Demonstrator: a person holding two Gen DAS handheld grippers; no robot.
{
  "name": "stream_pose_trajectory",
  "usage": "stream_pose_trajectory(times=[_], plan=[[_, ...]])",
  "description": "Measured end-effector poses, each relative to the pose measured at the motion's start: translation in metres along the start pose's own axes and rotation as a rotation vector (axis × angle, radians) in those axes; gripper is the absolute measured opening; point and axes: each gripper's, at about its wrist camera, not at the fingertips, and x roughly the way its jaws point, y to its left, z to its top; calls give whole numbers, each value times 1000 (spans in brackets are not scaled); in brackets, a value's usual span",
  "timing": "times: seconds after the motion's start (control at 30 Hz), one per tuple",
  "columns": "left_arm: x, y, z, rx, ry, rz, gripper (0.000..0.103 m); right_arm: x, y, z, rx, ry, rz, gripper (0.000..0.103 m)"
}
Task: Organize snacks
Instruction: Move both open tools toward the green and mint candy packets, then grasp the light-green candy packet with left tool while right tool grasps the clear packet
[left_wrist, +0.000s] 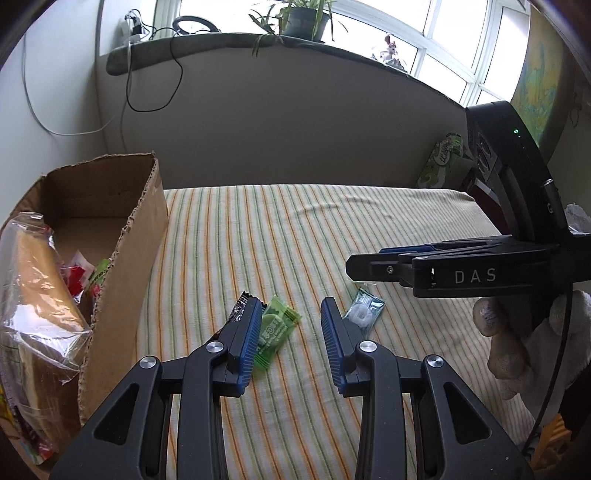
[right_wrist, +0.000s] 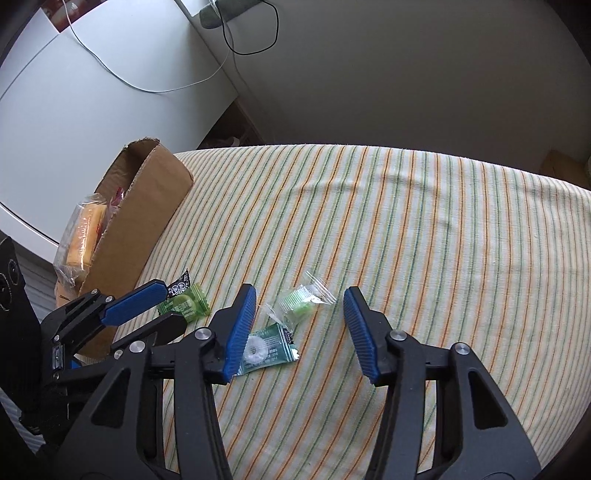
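Several small wrapped candies lie on the striped cloth (left_wrist: 277, 229). My left gripper (left_wrist: 291, 321) is open just over a light green candy (left_wrist: 275, 328), which lies against the inner side of its left finger, with a black wrapper (left_wrist: 240, 310) behind that finger. A dark green mint packet (left_wrist: 364, 314) lies outside its right finger. My right gripper (right_wrist: 301, 317) is open, and a clear wrapper with a green sweet (right_wrist: 301, 306) lies on the cloth between its fingers, untouched. The mint packet (right_wrist: 266, 347) sits under its left finger. The left gripper (right_wrist: 166, 306) shows at lower left there.
An open cardboard box (left_wrist: 140, 229) stands at the cloth's left edge, holding a bagged yellow cake (left_wrist: 33, 280) and red wrappers. A gloved hand (left_wrist: 509, 332) holds the right gripper (left_wrist: 369, 264). A green carton (left_wrist: 441, 162) stands at the far right, under the window sill.
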Motion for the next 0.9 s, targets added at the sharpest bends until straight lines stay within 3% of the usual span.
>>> stream_pose_trajectory(times=[0.43, 0.7, 0.9], plan=[[14, 0, -10, -6, 63, -31, 32, 5, 11, 2, -49, -19, -47, 53], [14, -9, -16, 51, 73, 2, 32, 10, 28, -3, -158, -44, -138, 53], [13, -10, -19, 67, 68, 12, 26, 12, 37, -10, -249, -58, -215, 45]])
